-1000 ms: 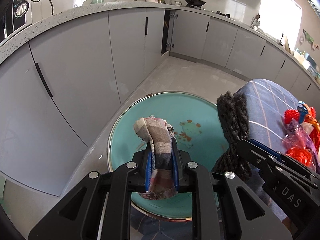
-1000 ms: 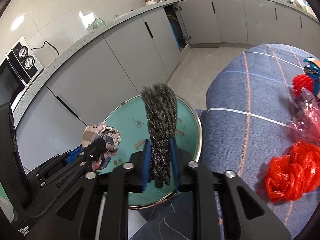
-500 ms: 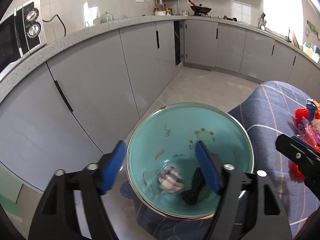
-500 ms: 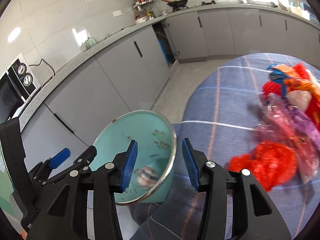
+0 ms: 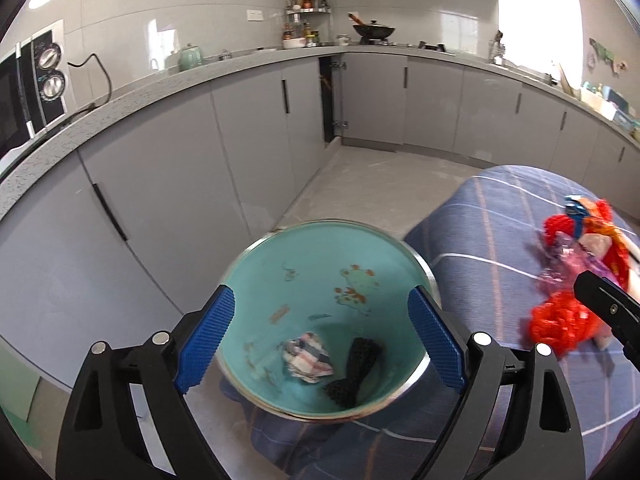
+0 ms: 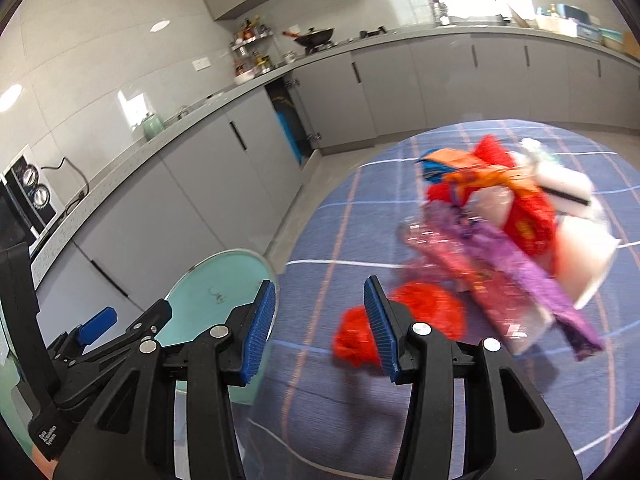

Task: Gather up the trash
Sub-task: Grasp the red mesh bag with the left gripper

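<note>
A teal basin with a metal rim stands at the edge of the blue checked tablecloth. Inside lie a plaid cloth scrap and a dark knitted piece. My left gripper hangs above the basin, its jaws opening wide and holding nothing. My right gripper is open and empty over the cloth, right of the basin. Just beyond its right finger lies a crumpled red bag. Farther right is a blurred pile of trash: purple and pink wrappers, red and orange bags, white pieces.
Grey cabinets and a speckled countertop curve behind the basin, with a microwave at far left. The pale tiled floor lies between table and cabinets. One cabinet door stands ajar.
Both grippers let go: the plaid scrap and the dark knitted piece dropped into the basin. Both hands drew back and up, and the right one swung right toward the trash pile.
</note>
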The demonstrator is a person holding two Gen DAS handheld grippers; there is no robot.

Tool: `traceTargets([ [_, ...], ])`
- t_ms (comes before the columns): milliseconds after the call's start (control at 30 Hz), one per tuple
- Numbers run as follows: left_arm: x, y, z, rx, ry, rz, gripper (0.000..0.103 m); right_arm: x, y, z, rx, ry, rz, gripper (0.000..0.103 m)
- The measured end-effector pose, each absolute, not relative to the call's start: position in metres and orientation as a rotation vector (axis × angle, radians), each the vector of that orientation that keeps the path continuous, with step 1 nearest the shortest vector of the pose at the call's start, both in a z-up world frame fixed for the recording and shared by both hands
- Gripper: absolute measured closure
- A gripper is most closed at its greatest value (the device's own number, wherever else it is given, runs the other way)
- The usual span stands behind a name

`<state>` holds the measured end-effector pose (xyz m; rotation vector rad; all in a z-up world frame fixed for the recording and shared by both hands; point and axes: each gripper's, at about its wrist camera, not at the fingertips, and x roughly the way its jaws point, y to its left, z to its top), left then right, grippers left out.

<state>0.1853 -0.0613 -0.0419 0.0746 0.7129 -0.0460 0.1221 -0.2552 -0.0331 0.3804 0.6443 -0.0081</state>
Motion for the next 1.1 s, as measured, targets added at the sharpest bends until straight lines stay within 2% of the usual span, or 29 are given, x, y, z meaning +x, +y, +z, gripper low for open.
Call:
traceTargets([
  [633,0.155,-0.147,-0.067,0.069,0.784,-0.334,0.016,0.059,-0.337,-0.037,0.41,0.606,-0.212,0.057],
  [1100,0.148,-0.205,-0.067,0.156,0.758,-0.447,0.016,0.041,-0.372,-0.041,0.445,0.595,-0.267,0.057],
])
